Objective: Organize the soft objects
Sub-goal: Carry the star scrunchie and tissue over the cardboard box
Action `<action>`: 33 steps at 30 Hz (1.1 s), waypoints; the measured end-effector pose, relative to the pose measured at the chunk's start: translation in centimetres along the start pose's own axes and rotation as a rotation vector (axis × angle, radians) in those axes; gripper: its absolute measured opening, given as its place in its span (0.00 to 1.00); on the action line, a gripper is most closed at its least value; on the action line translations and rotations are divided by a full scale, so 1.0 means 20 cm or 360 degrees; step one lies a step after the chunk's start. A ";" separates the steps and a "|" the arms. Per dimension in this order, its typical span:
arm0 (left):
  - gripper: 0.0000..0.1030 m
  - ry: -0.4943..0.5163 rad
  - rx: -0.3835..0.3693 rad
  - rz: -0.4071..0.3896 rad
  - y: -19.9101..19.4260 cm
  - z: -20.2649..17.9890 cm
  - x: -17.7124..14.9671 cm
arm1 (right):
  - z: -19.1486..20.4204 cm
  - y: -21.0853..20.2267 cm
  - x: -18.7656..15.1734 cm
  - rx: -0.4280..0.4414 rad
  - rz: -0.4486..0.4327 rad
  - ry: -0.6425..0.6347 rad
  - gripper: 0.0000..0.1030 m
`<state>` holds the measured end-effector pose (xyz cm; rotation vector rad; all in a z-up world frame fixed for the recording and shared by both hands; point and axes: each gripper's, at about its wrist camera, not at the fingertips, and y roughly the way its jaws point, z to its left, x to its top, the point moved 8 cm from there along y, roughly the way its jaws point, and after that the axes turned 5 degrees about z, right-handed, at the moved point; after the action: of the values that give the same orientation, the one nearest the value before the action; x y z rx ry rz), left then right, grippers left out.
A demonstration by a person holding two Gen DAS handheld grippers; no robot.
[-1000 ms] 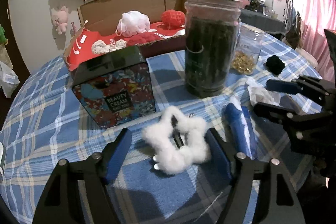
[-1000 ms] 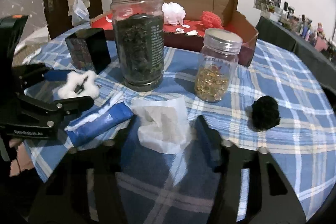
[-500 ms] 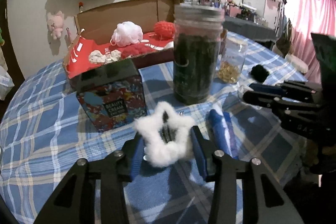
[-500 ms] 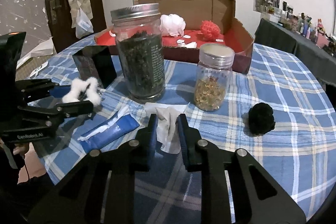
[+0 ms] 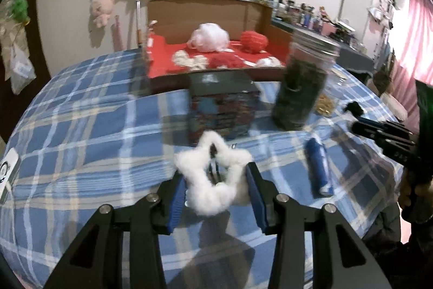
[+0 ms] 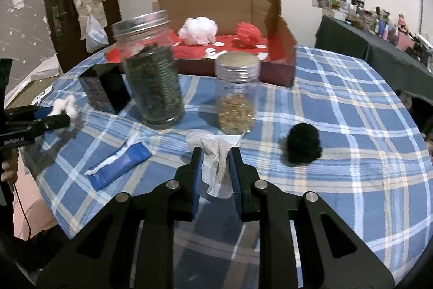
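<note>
Left gripper (image 5: pixel 215 182) clamped on fluffy white star-shaped hair clip (image 5: pixel 212 175), lifted just above blue plaid tablecloth (image 5: pixel 89 126). Right gripper (image 6: pixel 215 167) pinched tight on crumpled white tissue (image 6: pixel 219 167), near black pom-pom (image 6: pixel 304 146). Behind, open cardboard box with red lining (image 6: pixel 281 45), holding other puffs.

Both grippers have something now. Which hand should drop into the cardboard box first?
Probably left. The left gripper holds the white fluffy star with the cardboard box straight ahead beyond the black tin. The right gripper, shut on the tissue, faces both jars.
</note>
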<state>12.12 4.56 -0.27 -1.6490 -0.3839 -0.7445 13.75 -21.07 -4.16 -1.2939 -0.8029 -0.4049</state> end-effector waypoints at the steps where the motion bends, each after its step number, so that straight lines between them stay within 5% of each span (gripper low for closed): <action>1: 0.44 -0.0012 0.0014 0.0004 0.00 0.03 0.00 | -0.02 -0.01 0.00 -0.0004 0.0007 0.0018 0.18; 10: 0.44 -0.0035 0.0021 0.0062 0.09 0.23 0.11 | -0.18 0.01 0.10 -0.0049 0.0063 0.0057 0.18; 22: 0.44 0.0134 -0.0076 0.0048 0.20 0.29 0.28 | -0.32 0.12 0.26 -0.0074 0.0085 -0.0008 0.18; 33: 0.44 0.0214 -0.0167 0.0028 0.23 0.32 0.41 | -0.33 0.17 0.41 0.0078 0.0072 -0.0090 0.18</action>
<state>22.64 8.57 1.16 -1.6872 -0.2378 -0.8695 23.54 -25.11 -0.98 -1.2801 -0.8244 -0.3120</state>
